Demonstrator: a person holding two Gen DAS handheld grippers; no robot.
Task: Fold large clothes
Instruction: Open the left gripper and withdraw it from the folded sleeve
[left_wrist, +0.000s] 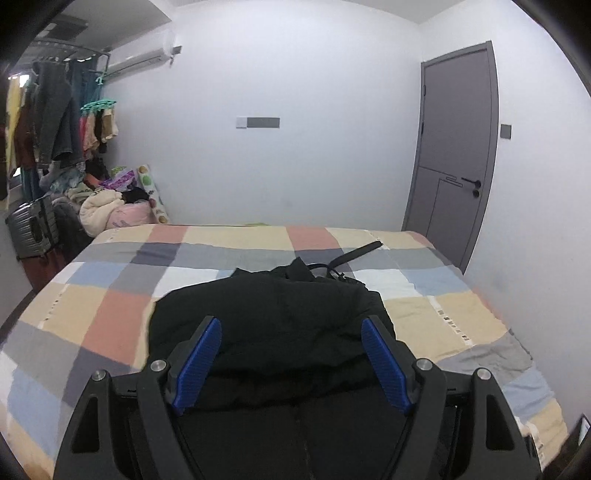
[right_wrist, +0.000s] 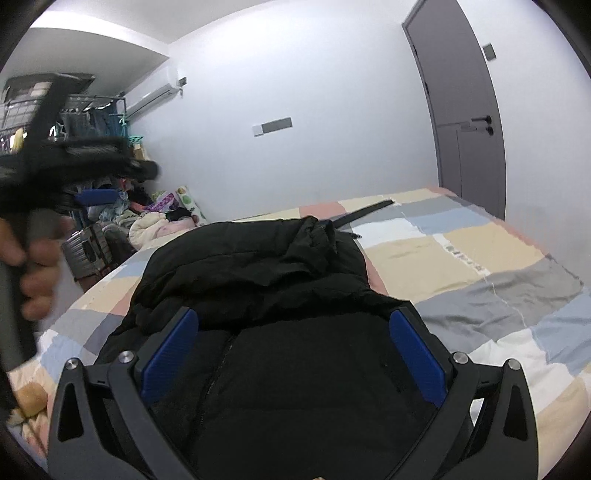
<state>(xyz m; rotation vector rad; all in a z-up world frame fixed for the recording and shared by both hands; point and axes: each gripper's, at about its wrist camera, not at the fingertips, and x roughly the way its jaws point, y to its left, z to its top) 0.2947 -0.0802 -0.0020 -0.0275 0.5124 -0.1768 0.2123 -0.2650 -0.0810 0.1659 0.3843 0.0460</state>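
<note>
A black padded jacket (left_wrist: 277, 306) lies bunched and partly folded on the checked bed cover (left_wrist: 110, 295). A black strap (left_wrist: 358, 253) trails from its far end. My left gripper (left_wrist: 291, 321) hangs above the jacket's near part, open, its blue pads wide apart with nothing pinched. In the right wrist view the same jacket (right_wrist: 258, 266) fills the middle, and my right gripper (right_wrist: 294, 313) stands open just over it, touching no cloth that I can see. At that view's left edge a hand (right_wrist: 33, 258) holds the blurred left gripper (right_wrist: 98, 195) up in the air.
A clothes rack (left_wrist: 55, 110) with hanging garments, a pile of clothes (left_wrist: 107, 206) and a grey suitcase (left_wrist: 31, 229) crowd the far left corner. A grey door (left_wrist: 454, 147) stands at the right beyond the bed. The bed cover (right_wrist: 461, 258) stretches right of the jacket.
</note>
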